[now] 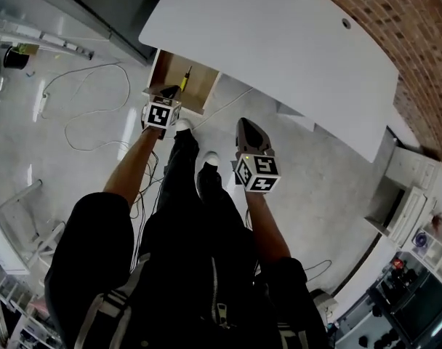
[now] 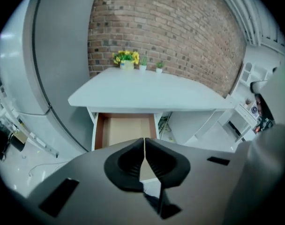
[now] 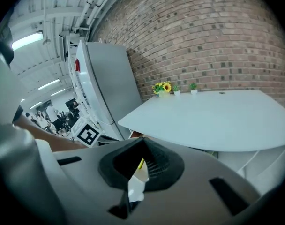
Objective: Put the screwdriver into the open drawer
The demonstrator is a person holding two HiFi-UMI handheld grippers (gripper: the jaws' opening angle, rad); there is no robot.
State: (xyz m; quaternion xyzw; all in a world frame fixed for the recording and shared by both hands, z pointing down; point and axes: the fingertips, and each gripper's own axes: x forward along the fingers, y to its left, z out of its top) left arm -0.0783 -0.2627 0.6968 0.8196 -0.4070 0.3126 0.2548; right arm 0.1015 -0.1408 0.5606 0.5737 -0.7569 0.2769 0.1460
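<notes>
Nearest the head camera, a dark jacket and two bare forearms are seen from above, with white shoes (image 1: 206, 167) on the pale floor below. A gripper is held in each hand, each topped by a cube with square markers.

The left gripper (image 1: 170, 91) is held just in front of the open drawer (image 1: 170, 70). In its own view, the left gripper (image 2: 144, 153) is seen with its two dark pads pressed flat against each other along a thin seam, and nothing is gripped between them. The right gripper (image 1: 244, 124) is held further back and to the right, well apart from the drawer. In its own view, the right gripper (image 3: 142, 146) is seen with its tips met and nothing clamped. A yellow sliver is glimpsed through the gap behind the tips, but what it is cannot be told.

The screwdriver (image 1: 186, 75), with a yellow handle, is found lying inside the drawer on its tan floor, near the right wall. The drawer (image 2: 126, 128) is pulled out from under the white table (image 1: 279, 42). Loose cables (image 1: 90, 107) are strewn over the floor to the left.

Further off, yellow flowers (image 2: 126, 57) and two small potted plants (image 2: 143, 62) are set along the back edge of the table (image 2: 147, 90), against a brick wall (image 2: 180, 32). A tall grey cabinet (image 2: 63, 46) is seen beside the table on the left.
</notes>
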